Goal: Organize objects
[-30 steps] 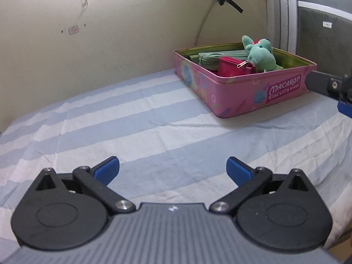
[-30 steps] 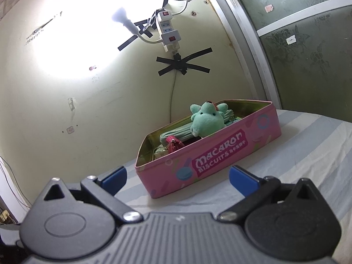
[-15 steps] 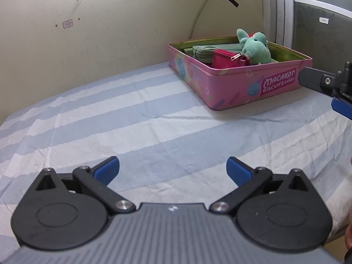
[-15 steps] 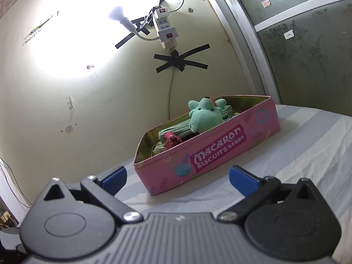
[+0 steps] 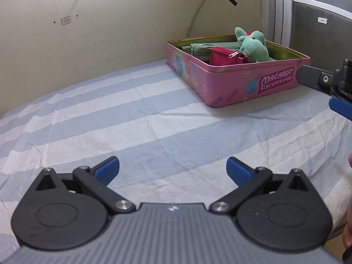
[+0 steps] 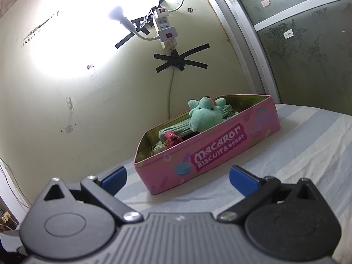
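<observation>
Left wrist view: low over the striped sheet (image 5: 154, 121), facing the wall, tin (image 5: 231, 83) far right.
Right wrist view: tilted upward, tin (image 6: 209, 154) near.
Shared: tin, wall.

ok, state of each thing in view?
Left hand-held gripper: open, empty.
Right hand-held gripper: open, empty.
Pink rectangular biscuit tin: lidless, upright on the striped sheet.
Green plush toy: in tin, poking above rim.
Red zip pouch: in tin.
Green pouch: in tin.
</observation>
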Demonstrator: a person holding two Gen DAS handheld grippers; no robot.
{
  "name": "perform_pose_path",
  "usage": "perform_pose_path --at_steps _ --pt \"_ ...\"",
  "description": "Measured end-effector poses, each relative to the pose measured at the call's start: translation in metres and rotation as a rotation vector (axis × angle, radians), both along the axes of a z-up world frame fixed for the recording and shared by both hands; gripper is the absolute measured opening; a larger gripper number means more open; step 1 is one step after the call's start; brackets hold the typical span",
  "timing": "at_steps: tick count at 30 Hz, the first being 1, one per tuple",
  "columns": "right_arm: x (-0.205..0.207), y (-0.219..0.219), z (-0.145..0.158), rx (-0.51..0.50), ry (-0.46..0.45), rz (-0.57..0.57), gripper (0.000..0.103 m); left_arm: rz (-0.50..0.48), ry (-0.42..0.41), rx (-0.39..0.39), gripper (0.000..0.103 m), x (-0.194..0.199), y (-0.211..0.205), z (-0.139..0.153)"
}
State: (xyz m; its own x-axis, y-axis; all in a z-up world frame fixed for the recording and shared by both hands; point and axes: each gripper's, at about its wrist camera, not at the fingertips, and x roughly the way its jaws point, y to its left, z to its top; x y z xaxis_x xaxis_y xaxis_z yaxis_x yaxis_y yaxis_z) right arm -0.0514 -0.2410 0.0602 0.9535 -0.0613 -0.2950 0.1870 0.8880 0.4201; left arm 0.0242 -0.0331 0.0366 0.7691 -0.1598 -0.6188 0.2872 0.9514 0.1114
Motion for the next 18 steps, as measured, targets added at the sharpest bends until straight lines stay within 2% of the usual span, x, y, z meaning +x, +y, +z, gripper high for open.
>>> perform_pose_path --at_steps 18 --pt "0.0006 -0.0036 -0.0036 0.014 0.008 -0.006 0.103 -0.008 0.017 -0.007 0.103 0.0 -0.0026 -0.0014"
